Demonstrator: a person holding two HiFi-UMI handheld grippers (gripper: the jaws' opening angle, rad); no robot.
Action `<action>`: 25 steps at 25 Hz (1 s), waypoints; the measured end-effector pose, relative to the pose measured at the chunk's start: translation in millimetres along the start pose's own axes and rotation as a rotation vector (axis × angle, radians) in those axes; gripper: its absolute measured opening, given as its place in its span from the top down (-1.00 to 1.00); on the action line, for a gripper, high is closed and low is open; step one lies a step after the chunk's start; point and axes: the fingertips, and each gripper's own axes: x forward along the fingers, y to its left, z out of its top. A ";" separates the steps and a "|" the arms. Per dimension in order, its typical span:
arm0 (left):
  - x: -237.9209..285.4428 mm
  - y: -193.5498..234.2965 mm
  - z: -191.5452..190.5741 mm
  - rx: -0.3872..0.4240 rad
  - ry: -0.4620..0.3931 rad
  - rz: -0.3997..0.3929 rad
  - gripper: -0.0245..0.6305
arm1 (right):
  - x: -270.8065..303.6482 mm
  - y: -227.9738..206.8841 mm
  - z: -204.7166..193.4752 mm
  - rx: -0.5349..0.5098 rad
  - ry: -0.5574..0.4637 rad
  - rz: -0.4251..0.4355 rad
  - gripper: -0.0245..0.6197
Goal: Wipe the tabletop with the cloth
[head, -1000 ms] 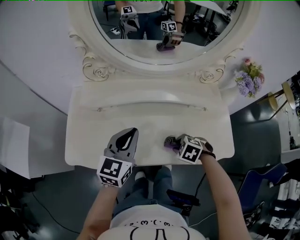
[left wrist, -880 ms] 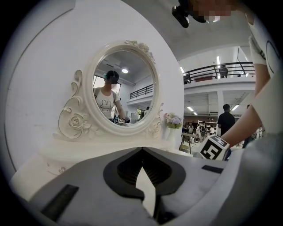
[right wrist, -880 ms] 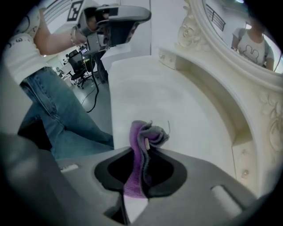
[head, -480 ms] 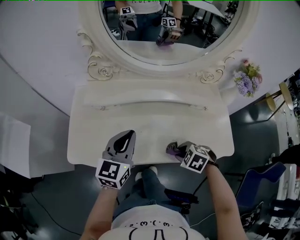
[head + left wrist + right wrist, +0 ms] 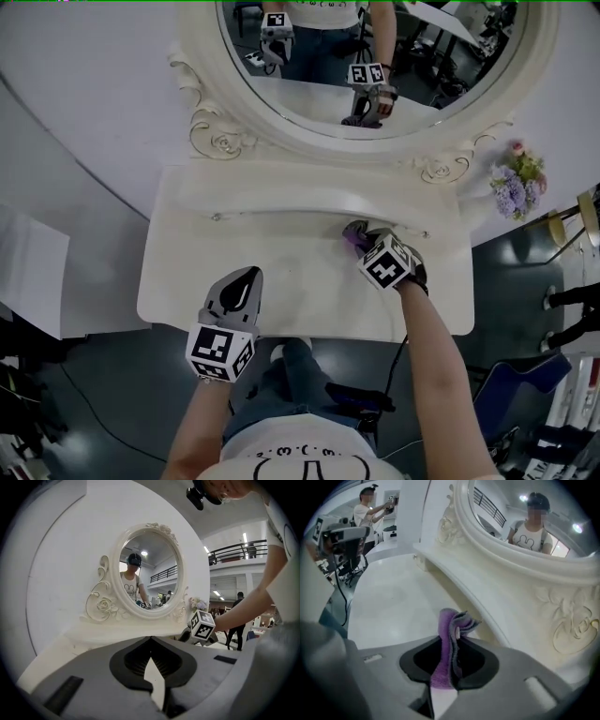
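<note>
Okay, so the right gripper (image 5: 359,237) is clamped tight on the cloth (image 5: 351,233), a purple one folded into a few layers. In the right gripper view you can see it pinched between the jaws, with a bunched end sticking out past the tips (image 5: 449,623). From the head view that end sits at the back of the tabletop (image 5: 291,267), right of middle, close against the raised ledge (image 5: 281,204) that runs under the mirror (image 5: 375,47). Can't honestly tell whether the cloth is pressed flat on the surface or just grazing it.

The left gripper (image 5: 249,275) has nothing in it. Its jaws are closed together, tips meeting, and the left gripper view shows only a pale sliver through the slot behind the tips (image 5: 151,639). It's over the front edge of the tabletop on the left side, well apart from the right one. Whether it rests on the wood I can't say.

The whole piece is a white dressing table with a carved oval frame. Both grippers and the person's torso show up reflected in the glass. A small bunch of purple flowers (image 5: 514,189) sits off the right end, near the bottom of the frame.
</note>
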 end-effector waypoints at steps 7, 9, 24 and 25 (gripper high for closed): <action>22.3 1.8 9.9 0.009 -0.002 0.040 0.93 | 38.6 -5.1 28.2 0.003 0.013 -0.006 0.63; 28.0 3.0 13.1 0.016 -0.002 0.051 0.93 | 44.2 -2.1 35.2 -0.013 0.007 0.003 0.64; 60.9 -13.5 24.3 0.028 -0.003 0.067 0.93 | 1.7 135.6 19.4 -0.330 0.006 0.409 0.66; 62.4 -14.5 24.5 0.028 -0.003 0.065 0.93 | -4.6 146.8 12.7 -0.334 0.005 0.438 0.66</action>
